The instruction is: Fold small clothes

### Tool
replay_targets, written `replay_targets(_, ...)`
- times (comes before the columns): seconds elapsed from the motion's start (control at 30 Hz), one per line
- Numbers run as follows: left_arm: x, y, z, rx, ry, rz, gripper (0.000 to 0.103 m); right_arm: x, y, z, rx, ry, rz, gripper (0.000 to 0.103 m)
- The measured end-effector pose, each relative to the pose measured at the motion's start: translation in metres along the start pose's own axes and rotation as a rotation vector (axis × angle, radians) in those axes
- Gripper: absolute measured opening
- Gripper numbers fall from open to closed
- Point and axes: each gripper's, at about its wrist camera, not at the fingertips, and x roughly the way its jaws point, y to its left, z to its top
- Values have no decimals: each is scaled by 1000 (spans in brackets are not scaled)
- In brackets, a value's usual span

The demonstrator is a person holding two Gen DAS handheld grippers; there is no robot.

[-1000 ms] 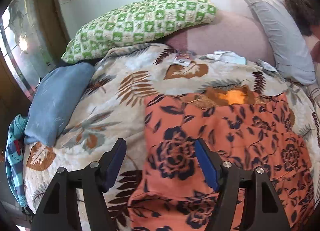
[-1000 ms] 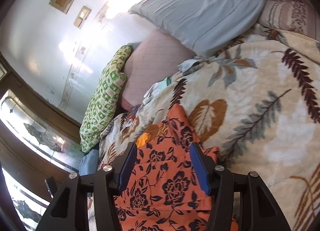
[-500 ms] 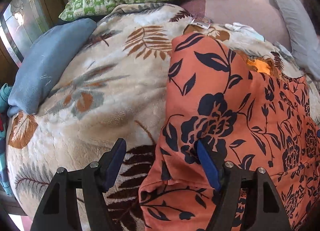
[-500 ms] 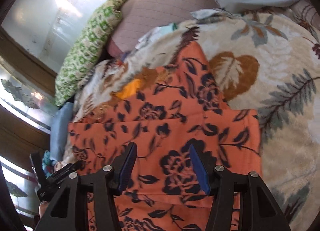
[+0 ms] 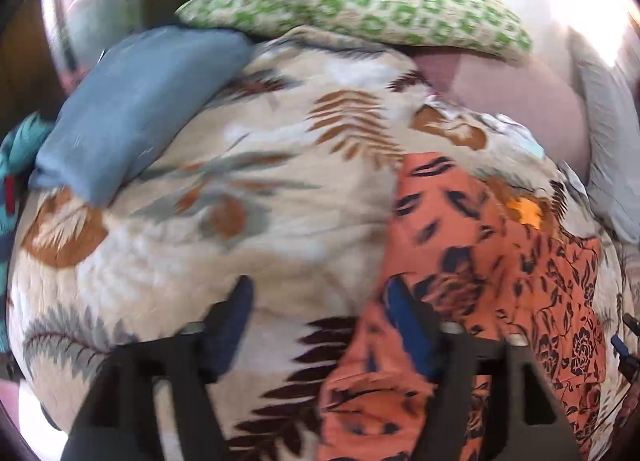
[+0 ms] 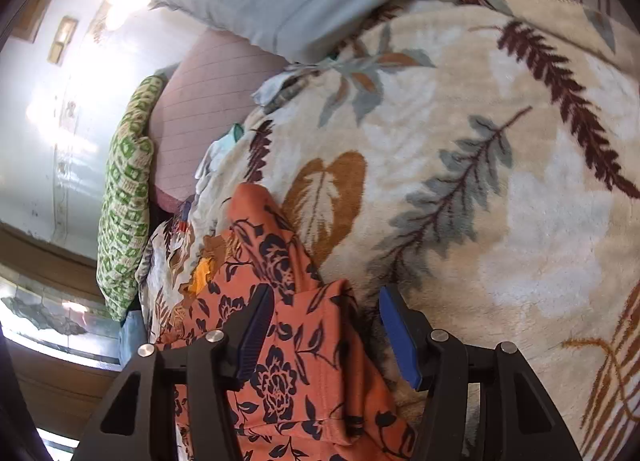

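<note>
The orange garment (image 5: pixel 500 281) lies flat on the leaf-print blanket (image 5: pixel 240 221), its long axis running away from both tools toward the pillows (image 5: pixel 360 1). The left gripper (image 5: pixel 320 325) has its fingers spread wide with nothing between them; the cloth's near left edge sits just inside its right finger (image 5: pixel 404 325), bare blanket under the rest of the gap. The right gripper (image 6: pixel 326 335) is also spread, and the garment's near right corner (image 6: pixel 340 301) lies between its fingers, closer to the left one. Neither tool clamps anything. Judging by this, each tool is close to its own corner, the right one better centred over cloth, the left needing a small shift rightward before pinching
</note>
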Motion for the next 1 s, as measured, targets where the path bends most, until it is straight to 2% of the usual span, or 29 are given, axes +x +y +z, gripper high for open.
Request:
replay_targets(0.1,4,-37,7,99,-51,33,81,19,2,-4,-20,72,-6,60)
replay_targets(0.17,16,-54,11,143,-41,57,81,36,8,-8,-59,108,-44,60)
replay_targets(0.23,33,-65,12,171,-14,86,81,49,16,-12,-121,106,-94,60)
replay_targets(0.27,42,-66,12,171,-6,92,80,55,22,-13,-161,99,-110,60)
replay_targets(0.3,47,-67,11,167,-3,92,71,59,27,-15,-202,88,-127,56)
replay_targets(0.33,54,-68,12,161,5,80,54,63,34,-16,-259,73,-159,48)
replay_targets(0.37,58,-69,11,155,17,65,45,67,40,-17,-314,63,-195,20)
replay_targets(0.4,63,-67,8,142,26,50,40,70,46,-20,-358,48,-235,13)
replay_targets(0.47,62,-66,4,142,0,38,34,65,52,-22,-388,25,-236,7)
replay_targets(0.57,60,-63,-3,151,-55,24,28,40,74,-25,-462,-69,-173,3)
replay_targets(0.67,60,-53,0,104,-52,-1,21,27,93,-29,-515,-108,-100,3)
replay_targets(0.73,55,-46,3,87,-59,-7,13,29,94,-26,-512,-101,-122,3)
replay_targets(0.83,47,-31,6,40,-92,-2,5,28,82,-17,-453,-109,-107,3)
replay_targets(0.93,43,-16,10,-2,-119,43,3,29,81,-19,-470,-107,-116,3)
replay_targets(1.0,44,-9,12,-24,-112,-1,3,32,83,-20,-476,-89,-143,3)
